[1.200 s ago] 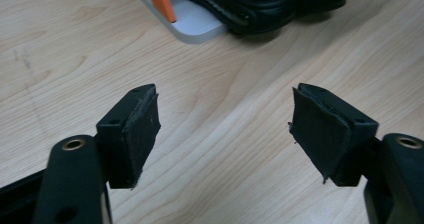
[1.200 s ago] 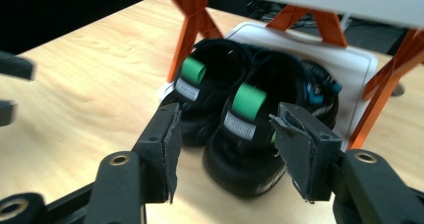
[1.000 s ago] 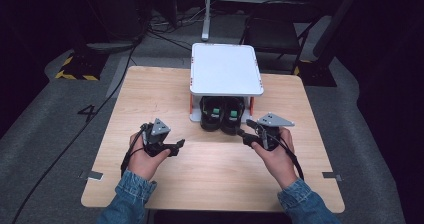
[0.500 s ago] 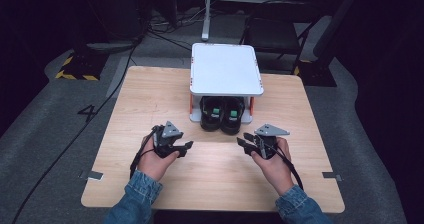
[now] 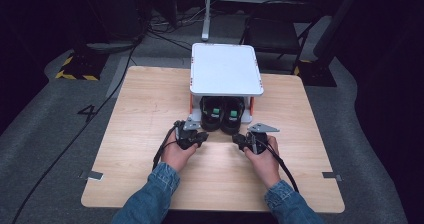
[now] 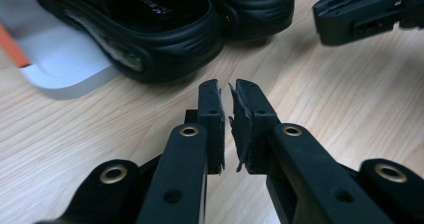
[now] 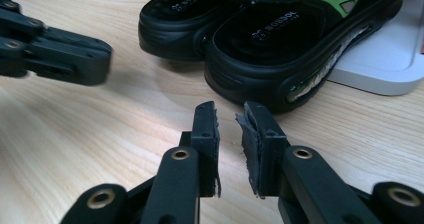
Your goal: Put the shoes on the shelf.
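From the high view, a pair of black sandals sits under a small white shelf at the far middle of the wooden surface, heels poking out toward the person; the left claw and right claw hover just in front, one per heel. In the left gripper view, the left claw's jaws stand almost together, a thin gap only, empty, aimed beside the nearer sandal's heel. In the right gripper view, the right claw's jaws are slightly apart, empty, facing the other heel. Likely next: widen each claw first, then bite the heel rim squarely and draw straight out, clear of the shelf legs.
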The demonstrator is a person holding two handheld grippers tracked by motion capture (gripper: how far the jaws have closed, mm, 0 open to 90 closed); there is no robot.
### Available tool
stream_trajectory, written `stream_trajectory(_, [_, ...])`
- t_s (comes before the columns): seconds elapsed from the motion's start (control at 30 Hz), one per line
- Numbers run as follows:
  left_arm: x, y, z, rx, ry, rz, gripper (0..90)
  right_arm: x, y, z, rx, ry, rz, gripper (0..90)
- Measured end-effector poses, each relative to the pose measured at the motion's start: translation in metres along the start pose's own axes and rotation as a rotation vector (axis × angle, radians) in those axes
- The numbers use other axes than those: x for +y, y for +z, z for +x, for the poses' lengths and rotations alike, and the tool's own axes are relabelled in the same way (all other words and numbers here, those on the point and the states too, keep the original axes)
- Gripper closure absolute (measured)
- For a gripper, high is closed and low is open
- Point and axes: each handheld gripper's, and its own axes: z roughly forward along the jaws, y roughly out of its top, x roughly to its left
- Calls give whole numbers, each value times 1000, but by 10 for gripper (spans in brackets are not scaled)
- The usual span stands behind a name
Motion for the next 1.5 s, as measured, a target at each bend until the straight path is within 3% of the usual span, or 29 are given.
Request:
stream_trajectory(0.1, [4, 7, 0, -3, -3, -13, 844, 0, 4, 0, -5, 4, 1, 775])
stream_trajectory(0.2, [7, 19, -2, -2, -19, -19, 855, 0, 11, -2, -40, -9, 17, 795])
stream_trajectory(0.3, [8, 27, -3, 7, 8, -4, 845, 1, 11, -4, -37, 15, 23, 802])
stream_trajectory(0.5, [11, 37, -1, -31, -50, -31, 868, 2, 12, -2, -59, -23, 23, 802])
stream_trajectory(0.63, [19, 42, 1, -32, -40, -17, 860, 4, 13, -4, -66, -24, 23, 803])
stream_trajectory(0.83, [25, 51, 11, -49, -74, -35, 872, 12, 16, -11, -112, -28, 21, 794])
stream_trajectory(1.03, [37, 60, 21, -30, -75, -43, 868, 21, 25, -18, -124, -28, 9, 759])
stream_trajectory(1.13, [41, 65, 27, -31, -76, -42, 868, 23, 31, -23, -118, -6, 2, 753])
stream_trajectory(1.3, [47, 72, 33, -35, -82, -38, 872, 31, 38, -32, -195, -45, -9, 768])
stream_trajectory(1.43, [52, 76, 37, -9, -57, -44, 882, 39, 42, -42, -201, -27, -17, 768])
stream_trajectory(1.5, [54, 77, 39, -7, -63, -41, 886, 41, 46, -46, -232, -52, -16, 768])
